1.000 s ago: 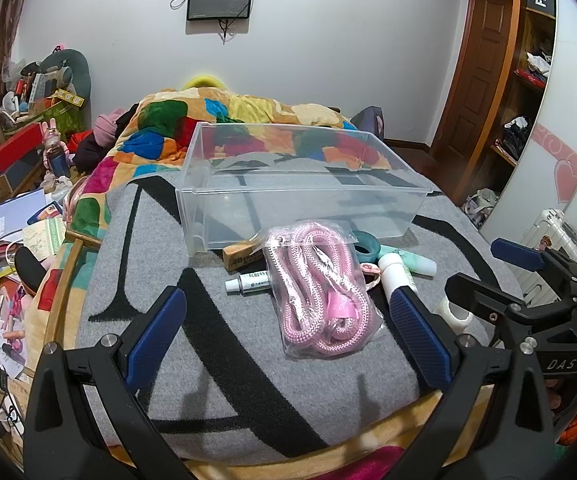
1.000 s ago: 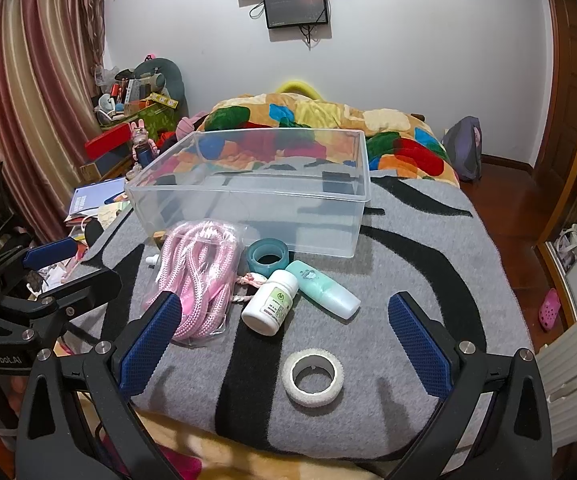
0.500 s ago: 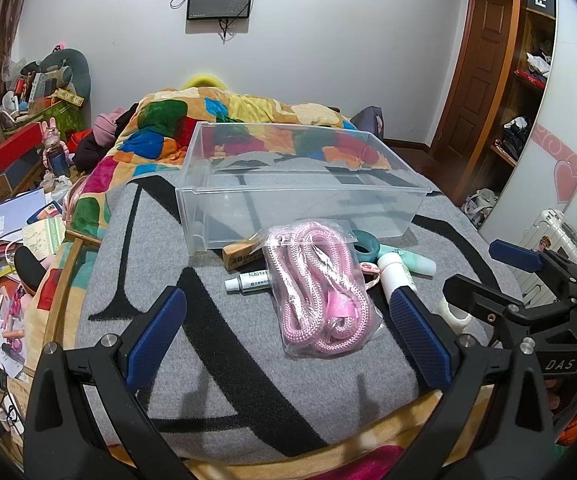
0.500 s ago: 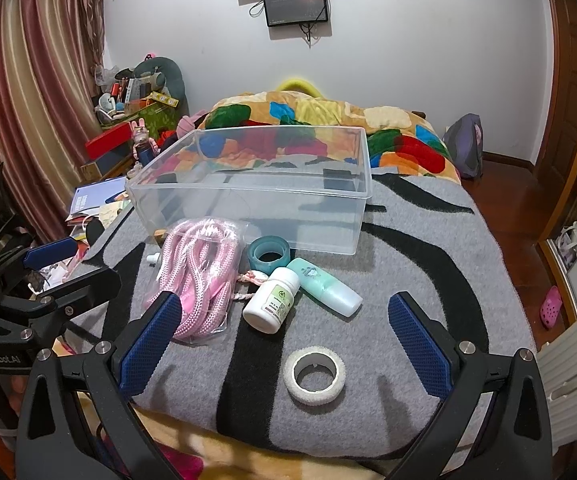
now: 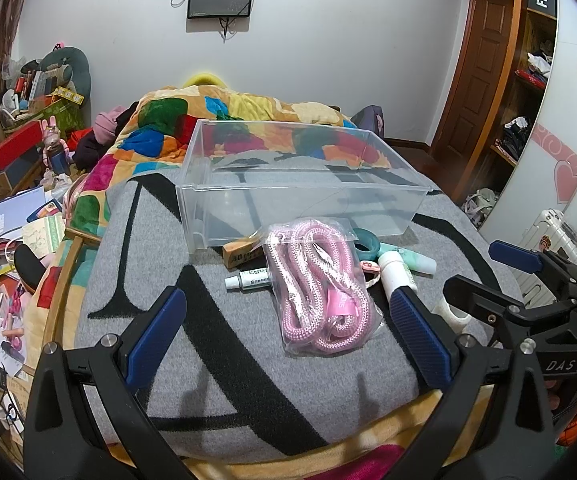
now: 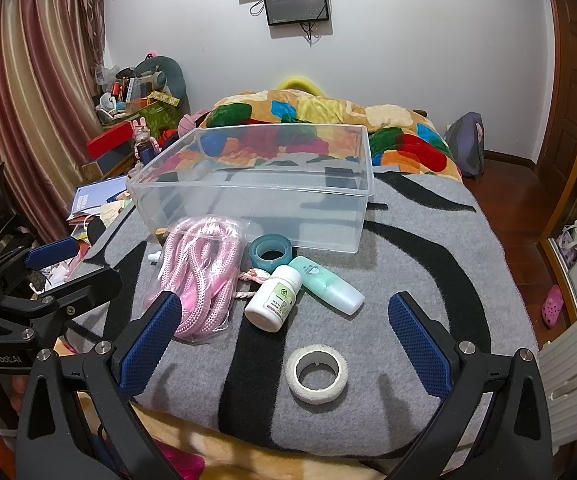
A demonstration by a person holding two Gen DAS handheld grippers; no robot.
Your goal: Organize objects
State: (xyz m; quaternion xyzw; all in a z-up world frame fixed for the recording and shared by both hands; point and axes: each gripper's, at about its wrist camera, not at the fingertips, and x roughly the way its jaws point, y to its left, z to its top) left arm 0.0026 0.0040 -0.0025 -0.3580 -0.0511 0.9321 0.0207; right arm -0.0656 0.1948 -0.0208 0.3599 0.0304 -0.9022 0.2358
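Bedroom clutter is filling the edges of both views, and across the middle we are looking at a grey blanket [image 5: 216, 344] with black stripes spread over the bed. We are holding the left gripper [image 5: 288, 328] low in the frame, its blue pads spread wide and gripping nothing. Between those pads, slightly right of centre, the bagged pink rope [image 5: 320, 288] is lying flat on the blanket. Just left of the bag a small white tube [image 5: 248, 279] is resting, and above that a tan box [image 5: 244, 255] is sitting against the front wall of the clear plastic bin [image 5: 300, 208], which is standing open-topped in the centre of the frame.

Over in the right wrist view we are holding the right gripper [image 6: 284, 340] wide open as well, nothing between its fingers. The white tape roll [image 6: 316, 373] is lying low in the frame, between the two pads. Above it, the white pill bottle [image 6: 274, 302] is lying on its side, touching the mint green bottle [image 6: 326, 284] to its right. Higher up, the teal tape roll [image 6: 271, 251] is sitting just in front of the bin [image 6: 256, 204], beside the rope bag [image 6: 200, 276] at left of centre.
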